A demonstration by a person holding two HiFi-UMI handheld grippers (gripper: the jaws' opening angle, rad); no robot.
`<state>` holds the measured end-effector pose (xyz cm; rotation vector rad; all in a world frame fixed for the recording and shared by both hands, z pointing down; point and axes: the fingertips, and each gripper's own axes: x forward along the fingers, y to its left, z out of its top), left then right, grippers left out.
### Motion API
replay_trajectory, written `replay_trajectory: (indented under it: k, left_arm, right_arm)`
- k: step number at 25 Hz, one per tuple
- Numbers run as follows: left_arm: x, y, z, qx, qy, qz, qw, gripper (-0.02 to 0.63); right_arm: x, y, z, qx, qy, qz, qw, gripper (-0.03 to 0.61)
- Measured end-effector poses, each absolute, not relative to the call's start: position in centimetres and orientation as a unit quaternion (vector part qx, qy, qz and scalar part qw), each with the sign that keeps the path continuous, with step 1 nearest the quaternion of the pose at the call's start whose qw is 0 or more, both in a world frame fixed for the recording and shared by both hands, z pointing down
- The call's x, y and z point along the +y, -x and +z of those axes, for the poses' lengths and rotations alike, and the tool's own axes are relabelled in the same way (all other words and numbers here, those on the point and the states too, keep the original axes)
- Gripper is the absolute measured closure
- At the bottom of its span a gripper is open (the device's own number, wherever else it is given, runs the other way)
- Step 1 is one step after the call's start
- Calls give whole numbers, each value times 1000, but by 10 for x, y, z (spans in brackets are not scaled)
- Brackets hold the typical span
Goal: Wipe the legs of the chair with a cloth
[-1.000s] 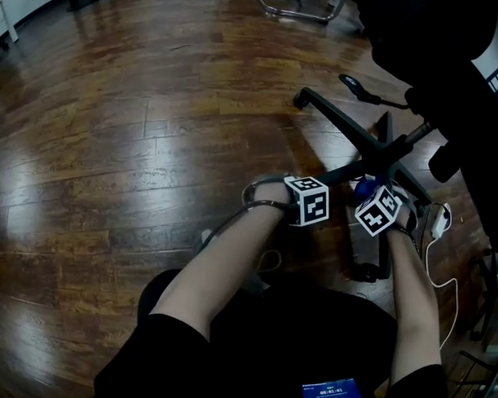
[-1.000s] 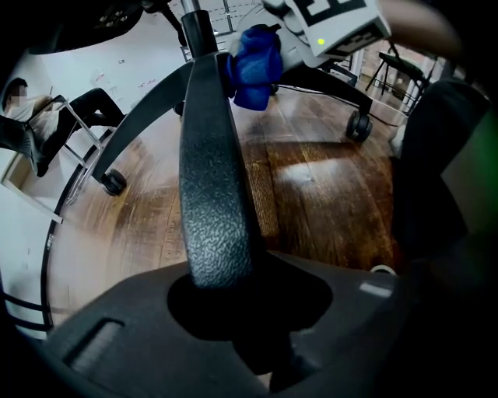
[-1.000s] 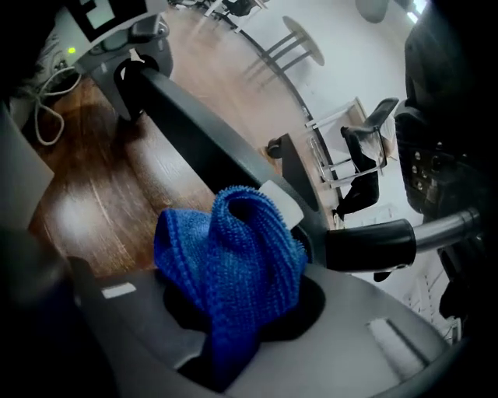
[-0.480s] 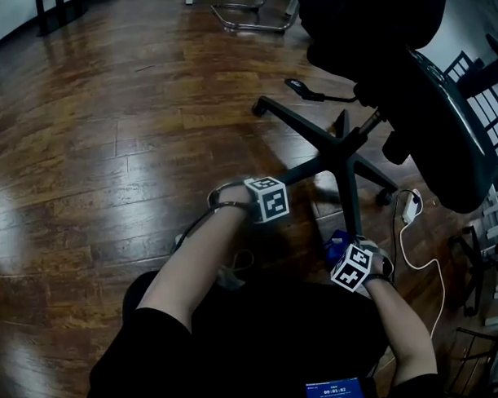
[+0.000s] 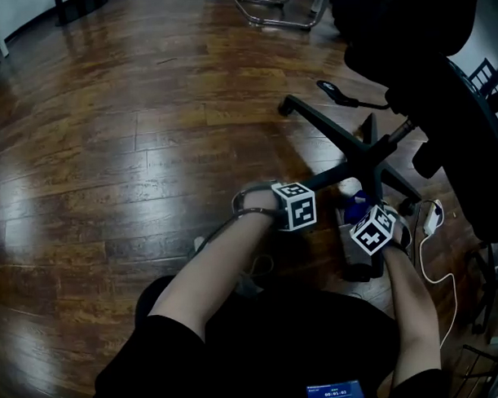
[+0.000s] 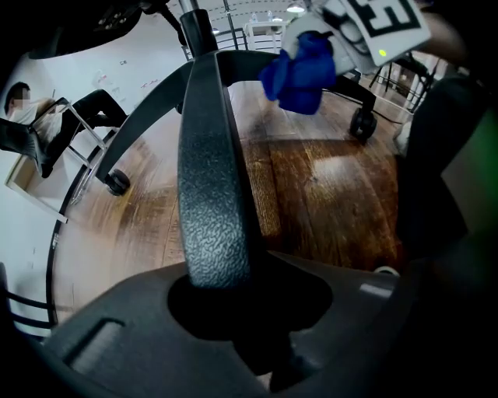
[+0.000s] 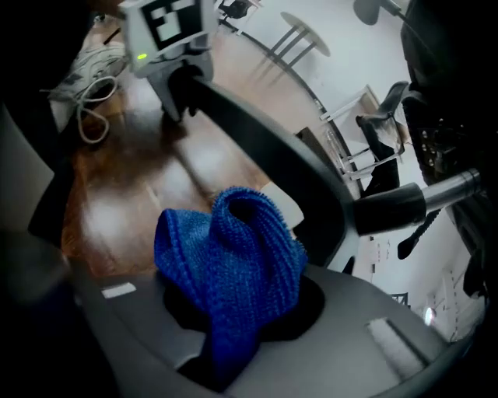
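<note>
On wood floor (image 5: 109, 158): black office chair (image 5: 424, 74), five-star base (image 5: 370, 153) toward camera. Clamped in L tongs (image 6: 241, 311): one base leg (image 6: 214, 194), long axis from that grip up & right to hub. Gripped in R tongs (image 7: 241, 326): bunched blue cloth (image 7: 229, 264), just beside same leg near hub; contact unclear. Nearer for a stroke along leg: R hand, prob. from hub toward L grip. In the way: neighbouring leg (image 5: 373, 180) w/ castor (image 5: 362, 272) under R hand; white power strip (image 5: 433, 218) & cable at right.

Chair seat (image 5: 418, 29) cut off at the head view's upper right edge
</note>
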<state>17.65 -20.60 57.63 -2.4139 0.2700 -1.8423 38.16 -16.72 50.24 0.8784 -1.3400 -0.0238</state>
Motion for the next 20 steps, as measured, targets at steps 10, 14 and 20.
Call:
replay_trajectory:
  k: [10,14,20]
  left_arm:
    - [-198,-175,575,67,803,-590,51,525]
    - [-158,-195,571,34,824,-565,21,497]
    - [-104,-217,565,-39,833,-552,-26,454]
  right_arm:
    - [-214,-371,470,-644,-472,-78,597,495]
    - [-182,-388,474,-663,-459,-76,586,495]
    - [-141,-422,467,-685,-538,23,490,495]
